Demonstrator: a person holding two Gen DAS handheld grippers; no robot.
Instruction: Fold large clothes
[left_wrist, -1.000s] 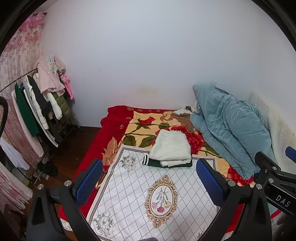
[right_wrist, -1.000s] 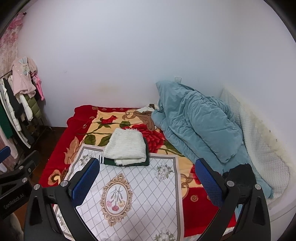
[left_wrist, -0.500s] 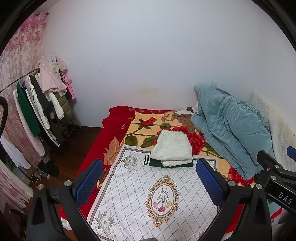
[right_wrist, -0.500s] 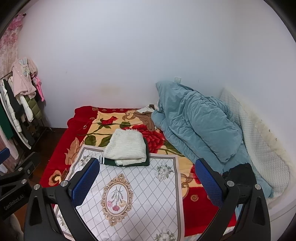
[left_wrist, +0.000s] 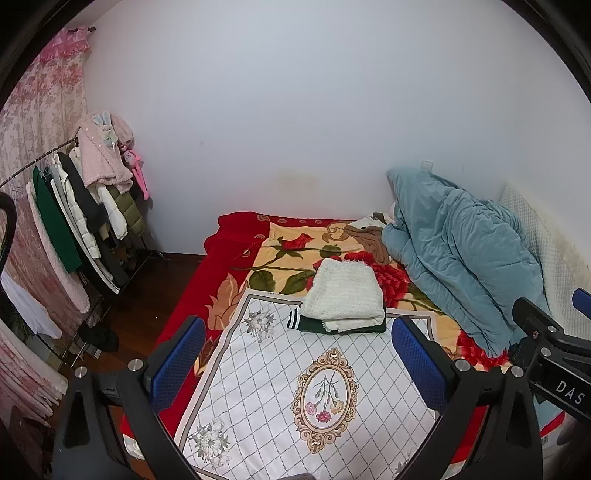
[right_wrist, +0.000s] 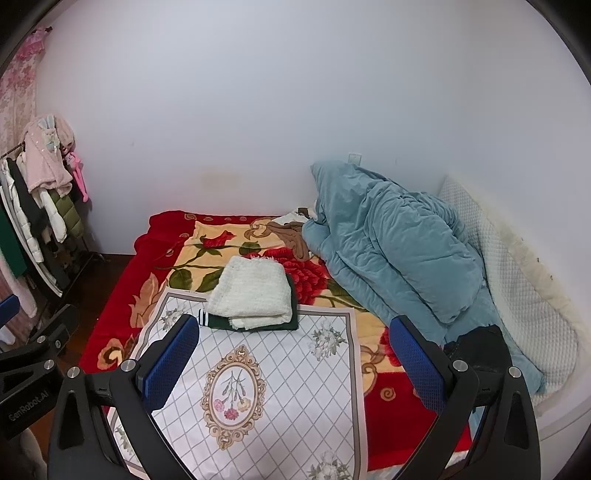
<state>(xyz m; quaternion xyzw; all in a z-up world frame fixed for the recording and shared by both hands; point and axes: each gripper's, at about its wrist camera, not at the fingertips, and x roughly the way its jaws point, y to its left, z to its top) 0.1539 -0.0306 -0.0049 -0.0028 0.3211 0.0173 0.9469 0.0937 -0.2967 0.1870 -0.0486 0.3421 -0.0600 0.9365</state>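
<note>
Both tools are held up above the bed, empty, their blue-padded fingers spread wide apart: the left tool (left_wrist: 299, 365) and the right tool (right_wrist: 291, 363) each frame the white diamond-patterned cloth with an oval flower medallion (left_wrist: 317, 391) that lies flat on the near part of the bed. At the far edge of that cloth sits the folded pile: a cream knitted garment, folded square (left_wrist: 343, 295), rests on top of a folded dark green garment with white stripes at its cuff (left_wrist: 299, 322). Under everything is a red blanket with a large flower print (left_wrist: 236, 240). A rumpled teal quilt (left_wrist: 458, 251) is heaped against the wall to the right of the pile, near it, with a brown garment (left_wrist: 369, 238) just beside its far end. A clothes rack hung with coats (left_wrist: 85, 214) stands on the floor at the left.
</note>
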